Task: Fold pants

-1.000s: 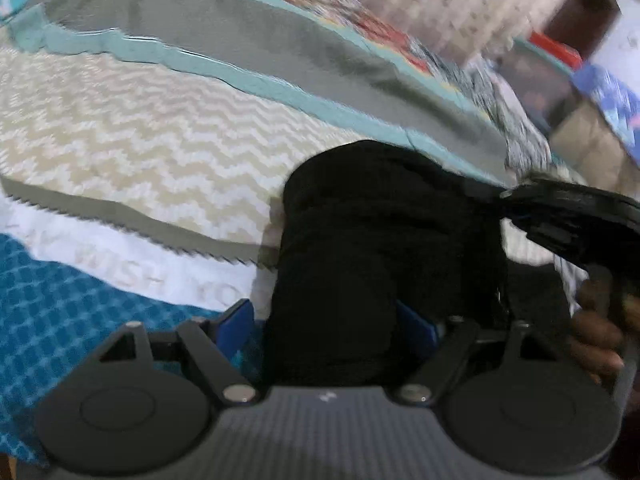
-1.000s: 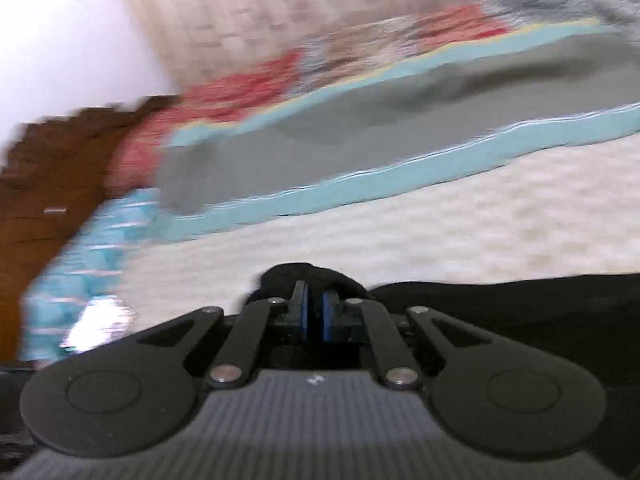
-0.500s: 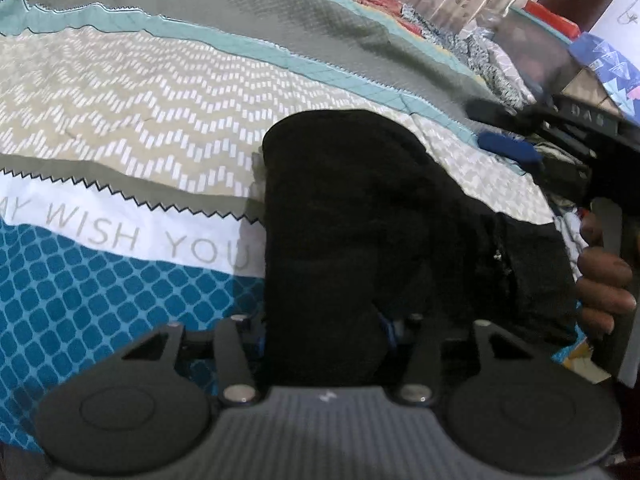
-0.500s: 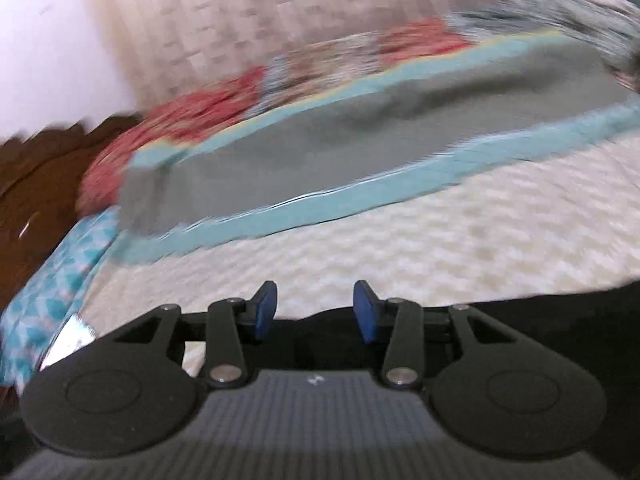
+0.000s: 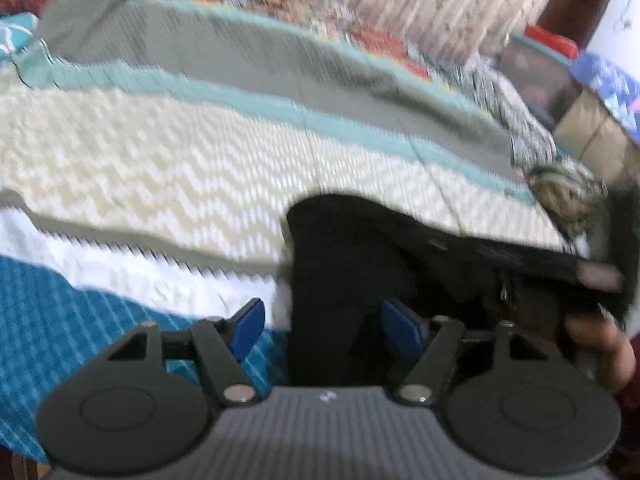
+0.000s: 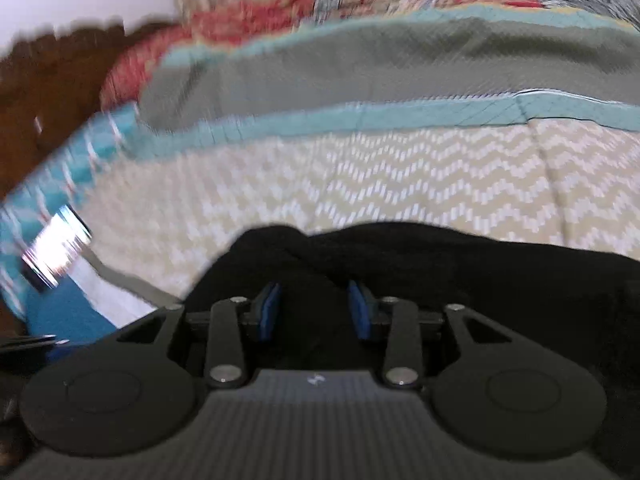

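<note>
Black pants (image 5: 360, 248) lie folded in a thick bundle on a patterned bedspread (image 5: 160, 168). My left gripper (image 5: 324, 326) straddles the bundle's near end; its jaws are opening, the cloth lies between them, and the left pad (image 5: 250, 326) stands clear of it. In the right wrist view the pants (image 6: 460, 264) spread across the lower half. My right gripper (image 6: 314, 312) hovers low over them, open, its blue pads apart with black cloth beneath. A person's hand (image 5: 604, 356) shows at the right edge of the left wrist view.
The bedspread (image 6: 400, 176) has chevron, teal, grey and blue bands. A dark wooden headboard (image 6: 48, 80) stands at the far left. A shiny blurred object (image 6: 56, 244) lies near the bed's left edge. Furniture and boxes (image 5: 580, 120) crowd the far right.
My right gripper went from shut on the pants to open and sank closer to them. My left gripper's jaws narrowed around the bundle, then widened again.
</note>
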